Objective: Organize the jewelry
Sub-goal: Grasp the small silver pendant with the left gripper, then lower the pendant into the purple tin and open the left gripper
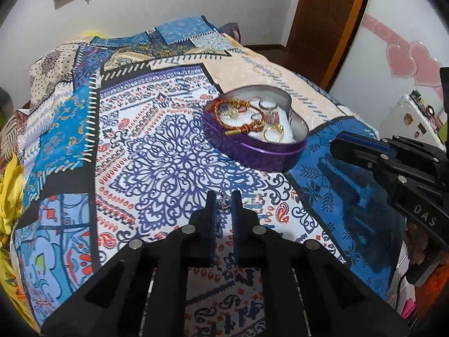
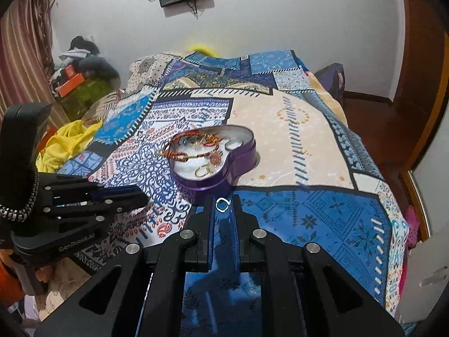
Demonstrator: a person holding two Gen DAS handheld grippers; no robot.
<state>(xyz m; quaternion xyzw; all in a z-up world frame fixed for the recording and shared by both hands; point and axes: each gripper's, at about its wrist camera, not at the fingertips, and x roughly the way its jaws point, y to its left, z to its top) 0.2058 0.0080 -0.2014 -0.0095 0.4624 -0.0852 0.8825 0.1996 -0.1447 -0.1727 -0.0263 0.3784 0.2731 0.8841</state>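
Both claws are loaded: left claw (image 1: 223,202) is pinching a tiny crown ring (image 1: 223,202), right claw (image 2: 223,205) is pinching a silver ring (image 2: 223,205). Both hang over the bed (image 2: 294,140) near the tin (image 2: 238,165). Looks like drop-off's next, probably needing a careful release over the tin.

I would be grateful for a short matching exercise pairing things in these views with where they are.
Things:
1. crown ring
2. plain silver ring
3. red braided bracelet
4. heart-shaped tin

Places:
A. on the patterned bedspread
B. between the left tongs
C. inside the tin
D. between the right tongs

Pairs: 1-B, 2-D, 3-C, 4-A
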